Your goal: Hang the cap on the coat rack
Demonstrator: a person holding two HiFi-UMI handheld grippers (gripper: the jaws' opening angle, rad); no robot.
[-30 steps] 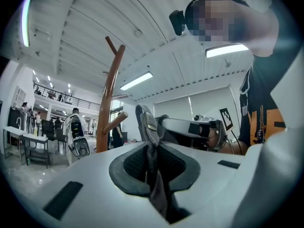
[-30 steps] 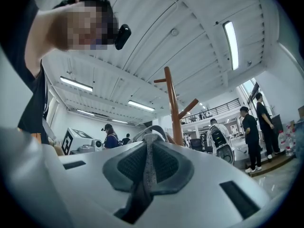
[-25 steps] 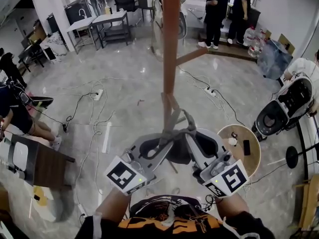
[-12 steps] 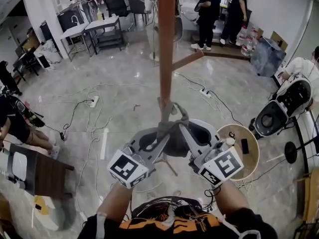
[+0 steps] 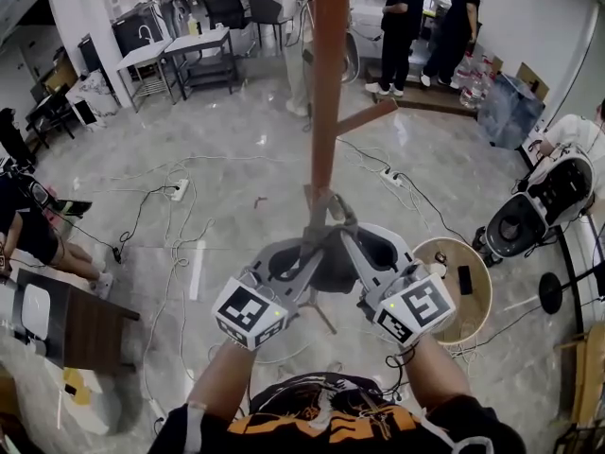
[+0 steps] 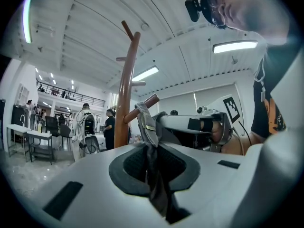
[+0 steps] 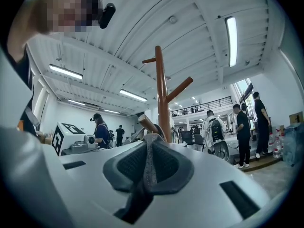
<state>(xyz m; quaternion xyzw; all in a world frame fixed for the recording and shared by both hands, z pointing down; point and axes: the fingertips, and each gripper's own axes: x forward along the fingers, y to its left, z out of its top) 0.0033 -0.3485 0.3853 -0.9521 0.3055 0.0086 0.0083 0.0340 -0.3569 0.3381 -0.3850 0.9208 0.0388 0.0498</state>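
Note:
The brown wooden coat rack (image 5: 327, 93) rises in the middle of the head view, with a short peg (image 5: 319, 197) low on its pole. A dark grey cap (image 5: 329, 270) hangs between my two grippers, its strap (image 5: 328, 214) raised at that peg. My left gripper (image 5: 304, 258) is shut on the cap's fabric (image 6: 153, 175); the strap's buckle (image 6: 145, 123) sits just under the peg (image 6: 143, 106). My right gripper (image 5: 352, 246) is shut on the strap (image 7: 149, 167), and the peg (image 7: 147, 123) and pole (image 7: 163, 94) stand right behind it.
A round wooden stool (image 5: 473, 303) with a phone on it stands to the right. Cables and power strips (image 5: 178, 193) trail over the glossy floor. People (image 5: 405, 22) stand at the back near tables (image 5: 180, 50). A black-and-white machine (image 5: 544, 206) is at the right, a dark chair (image 5: 71, 322) at the left.
Both grippers have drawn a little closer together and moved slightly forward toward the pole with the cap. The grips are unchanged.

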